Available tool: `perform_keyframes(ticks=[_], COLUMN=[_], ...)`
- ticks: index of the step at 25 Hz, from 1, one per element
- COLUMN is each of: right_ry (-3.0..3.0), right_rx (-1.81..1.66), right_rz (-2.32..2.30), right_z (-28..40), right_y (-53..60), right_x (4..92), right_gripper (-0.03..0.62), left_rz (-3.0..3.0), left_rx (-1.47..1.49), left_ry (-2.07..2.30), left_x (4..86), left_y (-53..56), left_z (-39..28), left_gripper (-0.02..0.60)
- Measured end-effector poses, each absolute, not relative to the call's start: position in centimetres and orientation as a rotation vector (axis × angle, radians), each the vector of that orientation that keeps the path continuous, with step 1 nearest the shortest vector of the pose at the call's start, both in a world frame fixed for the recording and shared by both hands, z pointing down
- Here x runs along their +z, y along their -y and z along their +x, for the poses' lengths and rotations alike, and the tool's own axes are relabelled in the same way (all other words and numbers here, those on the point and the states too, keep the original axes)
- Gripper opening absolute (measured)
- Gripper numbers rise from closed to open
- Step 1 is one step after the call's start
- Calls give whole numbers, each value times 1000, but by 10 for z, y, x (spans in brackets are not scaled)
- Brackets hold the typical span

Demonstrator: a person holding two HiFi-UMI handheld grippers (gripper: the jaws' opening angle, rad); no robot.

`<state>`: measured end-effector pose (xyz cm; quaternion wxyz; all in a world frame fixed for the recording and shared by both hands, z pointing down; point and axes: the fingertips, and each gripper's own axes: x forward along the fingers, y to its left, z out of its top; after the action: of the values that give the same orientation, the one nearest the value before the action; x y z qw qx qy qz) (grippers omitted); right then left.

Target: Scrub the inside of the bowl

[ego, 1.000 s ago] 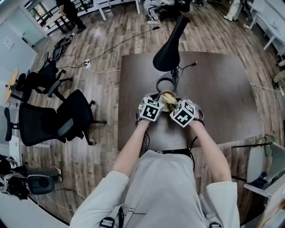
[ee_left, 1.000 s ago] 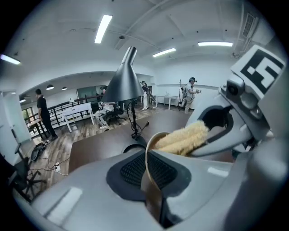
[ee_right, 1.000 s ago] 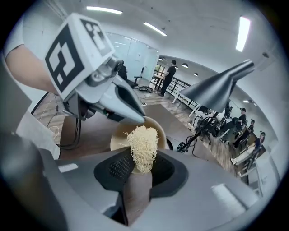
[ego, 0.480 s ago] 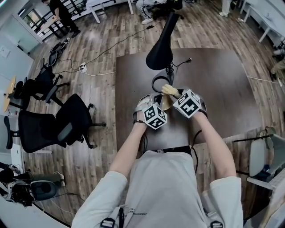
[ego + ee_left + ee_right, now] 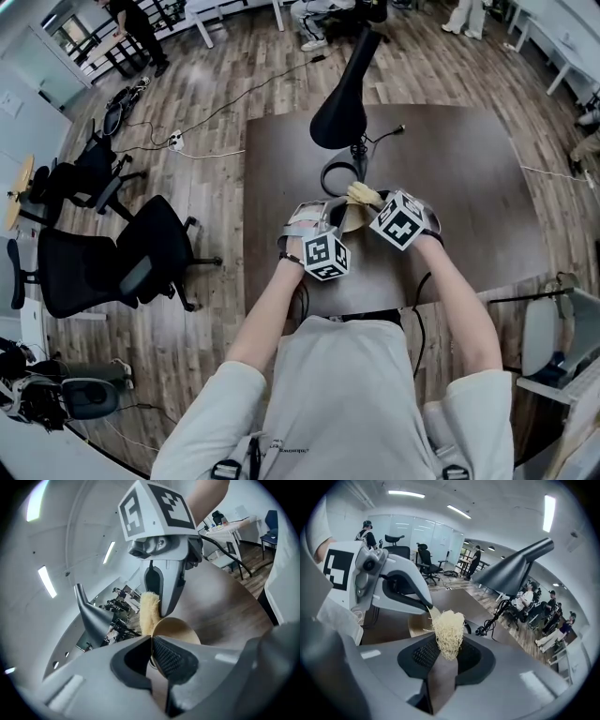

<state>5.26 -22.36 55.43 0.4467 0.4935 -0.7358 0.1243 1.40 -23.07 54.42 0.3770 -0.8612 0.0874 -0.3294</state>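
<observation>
**Bowl pinched in the left claw, scrubber gripped in the right, both over the dark bench.**

The left claw (image 5: 151, 645) is clamped on the near rim of the tan bowl (image 5: 177, 631), which is tipped up on edge. The right claw (image 5: 447, 654) is closed on a pale, stringy scrubber (image 5: 449, 630), and its tuft stands out beyond the jaws. In the head view both claws meet above the bench (image 5: 450, 164), just in front of the base of a black lamp (image 5: 339, 105). The scrubber sits at the bowl's far rim and seems to touch it, though no view settles whether it does. An office chair (image 5: 122, 258) stands on the wooden floor (image 5: 216, 112) to the left.
</observation>
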Motion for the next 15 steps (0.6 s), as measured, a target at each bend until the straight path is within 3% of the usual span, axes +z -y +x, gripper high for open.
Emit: perform_keyframes(ticks=[8,15], right_ry=[1852,1827], right_rx=[313,318], right_rz=[1210,1238], right_z=[57,63], right_y=[219,214], right_x=[563,567], right_gripper=[114,112], left_rz=[-2315,-2831], left_rx=[-755,-680], left_ry=[-295,-470], left_x=[528,517], left_y=[243,273], left_z=[2,-8], left_gripper=[15,17])
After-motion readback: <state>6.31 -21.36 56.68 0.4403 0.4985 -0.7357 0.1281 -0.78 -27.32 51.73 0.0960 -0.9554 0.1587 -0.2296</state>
